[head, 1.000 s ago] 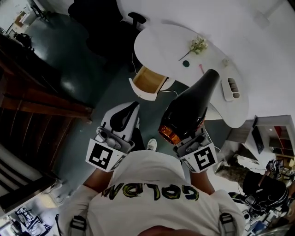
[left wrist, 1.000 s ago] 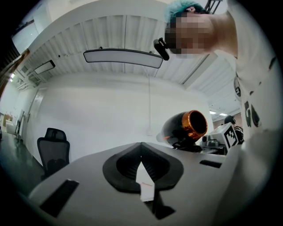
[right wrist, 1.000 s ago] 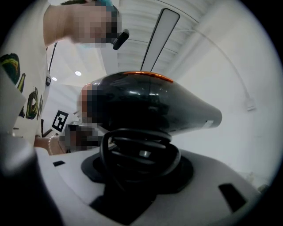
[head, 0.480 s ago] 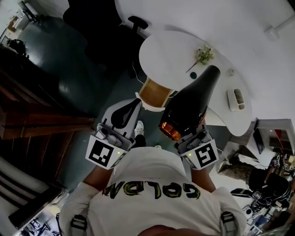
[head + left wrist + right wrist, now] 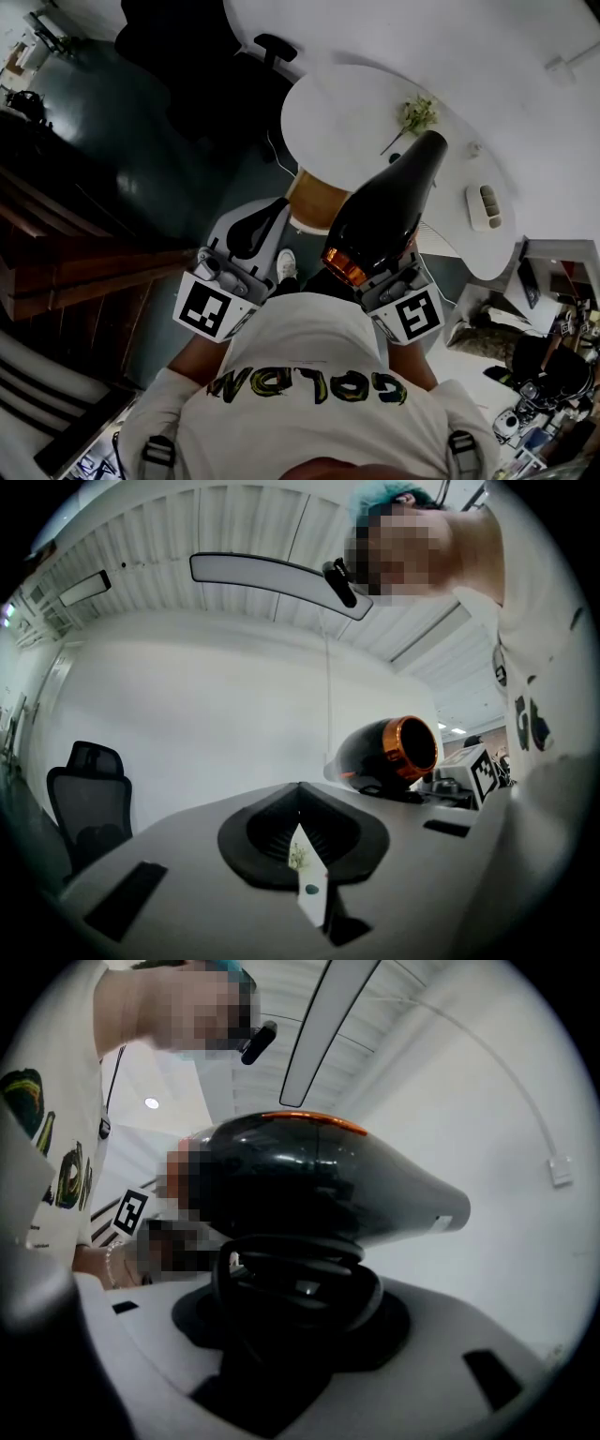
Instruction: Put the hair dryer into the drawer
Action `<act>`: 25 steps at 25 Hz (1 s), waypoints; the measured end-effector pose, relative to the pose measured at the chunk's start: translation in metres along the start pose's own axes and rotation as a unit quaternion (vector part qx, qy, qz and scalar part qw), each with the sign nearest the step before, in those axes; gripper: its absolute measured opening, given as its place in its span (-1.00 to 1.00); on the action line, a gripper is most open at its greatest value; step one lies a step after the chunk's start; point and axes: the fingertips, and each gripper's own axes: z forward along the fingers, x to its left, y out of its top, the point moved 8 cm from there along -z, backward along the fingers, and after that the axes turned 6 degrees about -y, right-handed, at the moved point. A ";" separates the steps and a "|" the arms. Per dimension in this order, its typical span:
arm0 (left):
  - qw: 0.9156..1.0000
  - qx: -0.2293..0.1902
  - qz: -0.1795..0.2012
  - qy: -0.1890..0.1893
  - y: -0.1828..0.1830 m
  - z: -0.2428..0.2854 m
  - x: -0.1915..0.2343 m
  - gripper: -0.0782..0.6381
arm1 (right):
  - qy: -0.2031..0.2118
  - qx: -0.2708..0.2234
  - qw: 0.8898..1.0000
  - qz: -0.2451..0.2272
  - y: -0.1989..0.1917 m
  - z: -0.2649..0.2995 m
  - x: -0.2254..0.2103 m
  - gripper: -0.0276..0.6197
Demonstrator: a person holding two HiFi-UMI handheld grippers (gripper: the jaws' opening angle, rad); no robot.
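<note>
In front of white, smooth, round-edged table (image 5: 347, 112), on person's side: glossy black tapered plastic hair dryer (image 5: 384, 220), held off any surface by right gripper (image 5: 298, 1283), jaws clamped on its handle. Long axis runs from orange metallic rear ring (image 5: 342, 267), nearest person, to narrow nozzle (image 5: 429, 150) pointing toward table top. Open drawer with wood-coloured inside (image 5: 314, 192) juts from table's near edge, beside dryer body. Grey left gripper (image 5: 267, 217) on person's side of drawer, jaws narrowed to thin slit, nothing between.
</note>
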 end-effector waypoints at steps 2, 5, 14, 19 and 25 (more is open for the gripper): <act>1.000 0.002 -0.002 -0.003 -0.001 0.010 0.004 -0.75 | 0.000 -0.004 1.000 0.002 0.001 0.005 -0.009 -0.13; 1.000 0.003 -0.004 -0.006 -0.002 0.029 0.009 -0.75 | 0.006 0.004 1.000 0.004 0.001 0.011 -0.025 -0.13; 1.000 0.001 -0.009 -0.013 -0.014 0.068 0.016 -0.75 | 0.038 0.031 0.999 0.011 -0.013 0.023 -0.058 -0.14; 0.997 0.053 -0.034 -0.037 -0.036 0.072 0.017 -0.75 | 0.057 0.061 0.996 0.025 -0.034 0.026 -0.056 -0.14; 0.994 0.079 -0.064 -0.046 -0.066 0.055 0.025 -0.75 | 0.093 0.097 0.990 0.031 -0.067 0.033 -0.031 -0.14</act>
